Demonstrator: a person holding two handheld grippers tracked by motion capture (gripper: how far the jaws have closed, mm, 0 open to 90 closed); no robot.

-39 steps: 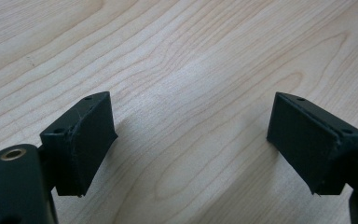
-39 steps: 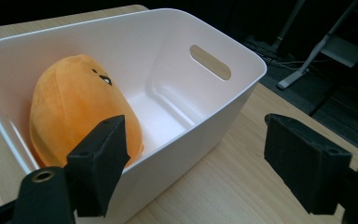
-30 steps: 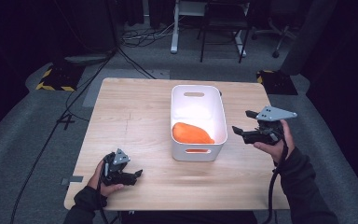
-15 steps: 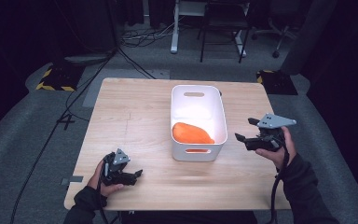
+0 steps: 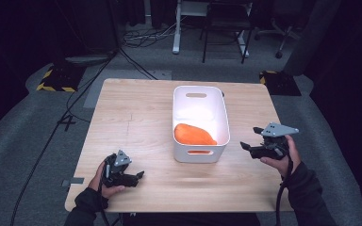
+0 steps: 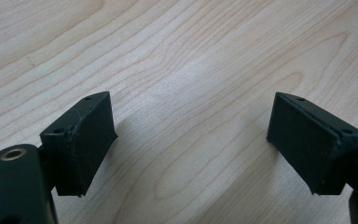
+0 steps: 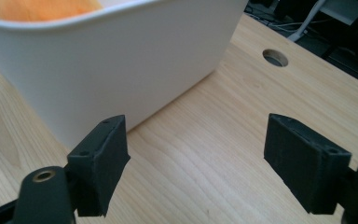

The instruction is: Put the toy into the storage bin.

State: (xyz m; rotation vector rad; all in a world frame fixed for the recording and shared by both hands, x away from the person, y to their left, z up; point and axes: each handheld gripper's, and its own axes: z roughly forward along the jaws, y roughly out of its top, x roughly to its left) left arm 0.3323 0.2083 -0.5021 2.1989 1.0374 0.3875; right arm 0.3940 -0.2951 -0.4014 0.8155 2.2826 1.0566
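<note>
A white plastic bin (image 5: pixel 201 96) stands on the wooden table (image 5: pixel 136 113), a little right of the middle. An orange object (image 5: pixel 194 134) lies in its near end; its top edge (image 7: pixel 37 9) peeks over the bin wall (image 7: pixel 102 60) in the right gripper view. My right gripper (image 5: pixel 244 147) hovers just right of the bin's near corner, open, with nothing between its pads (image 7: pixel 100 163). My left gripper (image 5: pixel 140 175) rests near the table's front left, open over bare wood, its pads (image 6: pixel 81 140) holding nothing.
A round cable hole (image 7: pixel 275 58) is cut in the table beyond the bin. Past the far edge stand chair and desk legs (image 5: pixel 224 33) with cables on the grey floor. Yellow-black striped mats (image 5: pixel 54 77) lie at the table's far corners.
My right gripper has sunk and drifted toward the near side, coming lower beside the bin. The left gripper has stayed where it was.
</note>
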